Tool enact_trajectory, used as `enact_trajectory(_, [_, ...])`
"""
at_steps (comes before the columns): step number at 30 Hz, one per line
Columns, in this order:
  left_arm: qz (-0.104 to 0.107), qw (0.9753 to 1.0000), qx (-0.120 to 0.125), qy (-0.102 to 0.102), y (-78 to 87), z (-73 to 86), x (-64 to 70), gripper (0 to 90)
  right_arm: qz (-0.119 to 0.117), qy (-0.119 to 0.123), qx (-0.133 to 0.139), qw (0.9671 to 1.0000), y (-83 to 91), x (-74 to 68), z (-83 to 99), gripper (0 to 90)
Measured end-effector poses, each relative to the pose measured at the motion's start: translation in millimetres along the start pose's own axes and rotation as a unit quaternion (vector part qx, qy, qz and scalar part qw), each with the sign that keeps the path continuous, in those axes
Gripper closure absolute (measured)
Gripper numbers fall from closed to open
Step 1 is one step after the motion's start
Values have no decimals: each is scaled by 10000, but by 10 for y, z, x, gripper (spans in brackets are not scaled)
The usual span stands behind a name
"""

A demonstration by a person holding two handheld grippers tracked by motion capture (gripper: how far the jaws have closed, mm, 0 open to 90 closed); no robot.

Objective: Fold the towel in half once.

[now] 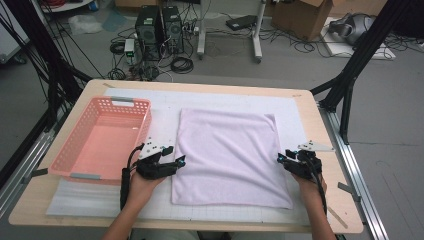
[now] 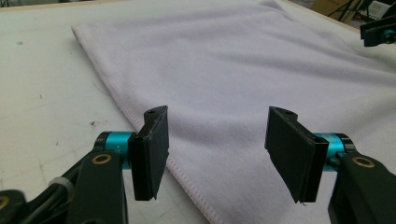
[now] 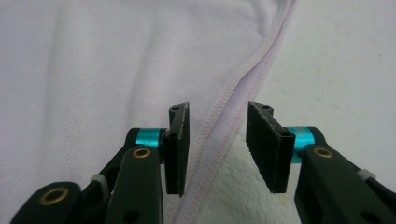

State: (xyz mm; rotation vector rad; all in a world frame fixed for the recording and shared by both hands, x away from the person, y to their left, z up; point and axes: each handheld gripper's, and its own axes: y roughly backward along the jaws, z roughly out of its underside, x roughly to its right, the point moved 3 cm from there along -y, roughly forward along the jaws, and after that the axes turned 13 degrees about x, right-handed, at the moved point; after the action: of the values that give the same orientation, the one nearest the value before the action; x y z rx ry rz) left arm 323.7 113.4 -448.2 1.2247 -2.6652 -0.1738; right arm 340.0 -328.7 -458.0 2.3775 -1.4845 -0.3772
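A: Where was the towel [image 1: 230, 157]?

B: Flat on the white mat [image 1: 295, 107], mid-table, pale lilac, approx. square, a bit right of centre. Stitched hem ran round it; a few soft creases, no folds on top.

A: And the left gripper [image 1: 179, 161]?

B: At the towel's left edge, about halfway down that side. Jaws spread wide, nothing between them. In the left gripper view the hem passed under the left-hand jaw and the cloth lay below the gap. Couldn't tell if the tips touched the fabric.

A: Right gripper [image 1: 281, 157]?

B: Opposite side, at the right edge, roughly level w/ the left one. Jaws parted, narrower than the left's, straddling the hem [image 3: 233, 105]; in the right gripper view the hem ran up between them, cloth on one side, mat on the other. Not pinched.

A: Hands?

B: Both forearms came in from the near edge, one hand per gripper, well apart w/ the towel between.

A: Anything else on the table [image 1: 327, 145]?

B: Pink slatted basket [image 1: 75, 145] at far left, just beside the left gripper, grey handles [image 1: 121, 99] at both ends, nothing in it. Apart from the towel.
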Motion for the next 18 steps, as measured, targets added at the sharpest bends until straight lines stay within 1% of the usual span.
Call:
enact_trajectory(1, [-25, 10000, 22, 32, 3, 1, -2, 400, 37, 11, -10, 10000, -26, -1, -4, 650])
enact_trajectory(3, [-43, 10000, 13, 41, 12, 4, -10, 399, 127, -72, 17, 9999, -66, 15, -12, 721])
enact_trajectory(5, [-51, 10000, -3, 60, 10, 13, -11, 399, 201, -131, 16, 9997, -85, 41, -16, 750])
enact_trajectory(6, [-72, 9999, -16, 69, 8, 17, -14, 399, 224, -187, -3, 9996, -96, 52, -14, 748])
enact_trajectory(8, [-68, 9999, -56, 74, 2, 27, -15, 398, 197, -262, -35, 9995, -127, 72, 2, 729])
enact_trajectory(9, [-71, 9999, -44, 104, -4, 30, -12, 397, 162, -274, -55, 9995, -145, 69, 9, 717])
enact_trajectory(10, [-69, 9999, -52, 108, -5, 33, -12, 397, 86, -303, -70, 9995, -161, 57, 12, 713])
enact_trajectory(11, [-59, 9999, -64, 116, -4, 36, -13, 396, -2, -276, -49, 9996, -180, 49, 12, 709])
enact_trajectory(13, [-68, 9999, -75, 125, -3, 39, -13, 396, -17, -265, -38, 9996, -210, 25, -2, 707])
enact_trajectory(14, [-61, 9999, -83, 119, 0, 41, -16, 396, 19, -260, 5, 9997, -217, 23, -17, 707])
enact_trajectory(18, [-75, 9998, -96, 143, -5, 50, -12, 396, 35, -352, 99, 9993, -236, 16, -73, 675])
